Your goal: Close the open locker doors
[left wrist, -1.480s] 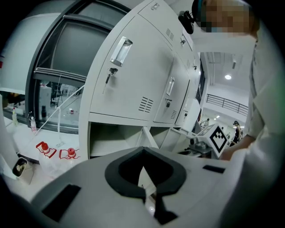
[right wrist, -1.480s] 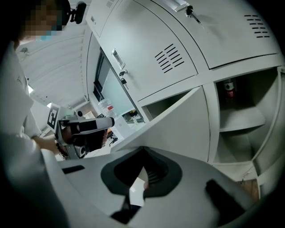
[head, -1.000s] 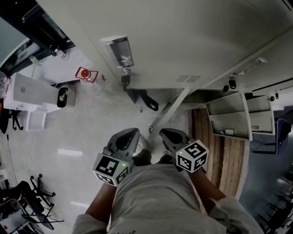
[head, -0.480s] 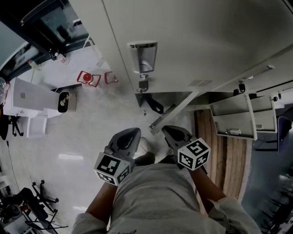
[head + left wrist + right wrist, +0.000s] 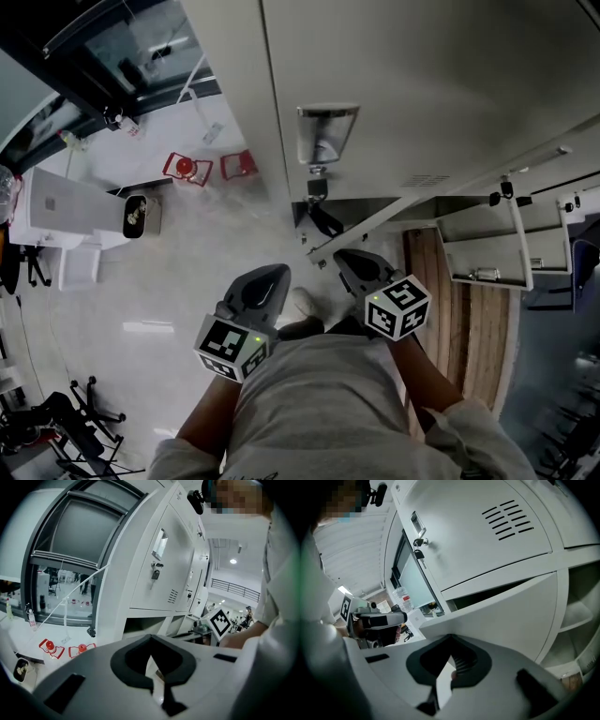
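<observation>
The white locker bank [image 5: 441, 66] fills the top of the head view. Its upper door [image 5: 487, 536] is closed, with a handle [image 5: 323, 136] and a key [image 5: 317, 187] hanging in the lock. Below it a lower locker door [image 5: 511, 606] stands ajar, showing a dark gap along its top edge; from the head it appears edge-on [image 5: 375, 223]. My left gripper [image 5: 265, 277] and right gripper [image 5: 352, 260] are held low in front of the person's body, both shut and empty, short of the door. Neither touches the lockers.
More open compartments [image 5: 483, 248] lie further right along the bank, over a wooden floor strip [image 5: 459, 328]. Red stands [image 5: 187, 169] sit on the pale floor by a glass wall [image 5: 70, 536]. A white box [image 5: 56, 197] is at left.
The view has shifted along the lockers: the handle, key and ajar door have slid right and down in the head view. Both grippers stay in nearly the same place, still shut.
</observation>
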`<control>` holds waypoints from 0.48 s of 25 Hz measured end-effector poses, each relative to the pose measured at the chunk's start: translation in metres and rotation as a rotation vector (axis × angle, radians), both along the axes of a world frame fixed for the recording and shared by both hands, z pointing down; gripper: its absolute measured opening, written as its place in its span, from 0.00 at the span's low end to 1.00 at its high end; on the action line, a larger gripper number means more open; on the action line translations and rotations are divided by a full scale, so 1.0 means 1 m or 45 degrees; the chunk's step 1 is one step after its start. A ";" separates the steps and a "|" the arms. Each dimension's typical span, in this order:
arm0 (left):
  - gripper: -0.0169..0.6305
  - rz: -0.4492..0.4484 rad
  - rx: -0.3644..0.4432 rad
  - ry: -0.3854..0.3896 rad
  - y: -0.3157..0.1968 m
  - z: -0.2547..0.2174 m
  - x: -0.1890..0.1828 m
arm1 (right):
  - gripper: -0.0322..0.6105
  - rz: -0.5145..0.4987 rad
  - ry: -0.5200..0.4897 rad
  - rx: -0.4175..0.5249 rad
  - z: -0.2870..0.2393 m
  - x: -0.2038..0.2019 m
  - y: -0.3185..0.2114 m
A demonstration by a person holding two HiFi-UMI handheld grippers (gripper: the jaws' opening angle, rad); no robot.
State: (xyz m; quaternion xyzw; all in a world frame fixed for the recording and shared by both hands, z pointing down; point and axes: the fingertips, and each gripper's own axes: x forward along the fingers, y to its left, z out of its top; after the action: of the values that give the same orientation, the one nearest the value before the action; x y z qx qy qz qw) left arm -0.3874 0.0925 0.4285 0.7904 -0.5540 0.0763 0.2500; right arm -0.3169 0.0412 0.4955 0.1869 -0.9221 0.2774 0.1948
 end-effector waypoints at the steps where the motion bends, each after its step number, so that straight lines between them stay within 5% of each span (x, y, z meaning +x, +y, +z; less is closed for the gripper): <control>1: 0.05 -0.006 0.003 -0.001 -0.001 0.000 -0.003 | 0.09 0.003 -0.002 0.002 0.000 -0.002 -0.002; 12: 0.05 -0.024 0.011 -0.003 -0.010 -0.001 -0.016 | 0.09 0.044 -0.031 0.006 -0.002 -0.021 -0.026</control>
State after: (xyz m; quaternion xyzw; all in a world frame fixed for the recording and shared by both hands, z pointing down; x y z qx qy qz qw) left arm -0.4031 0.0826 0.4278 0.7860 -0.5621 0.0726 0.2468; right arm -0.3381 0.0147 0.4939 0.1999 -0.9217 0.2808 0.1782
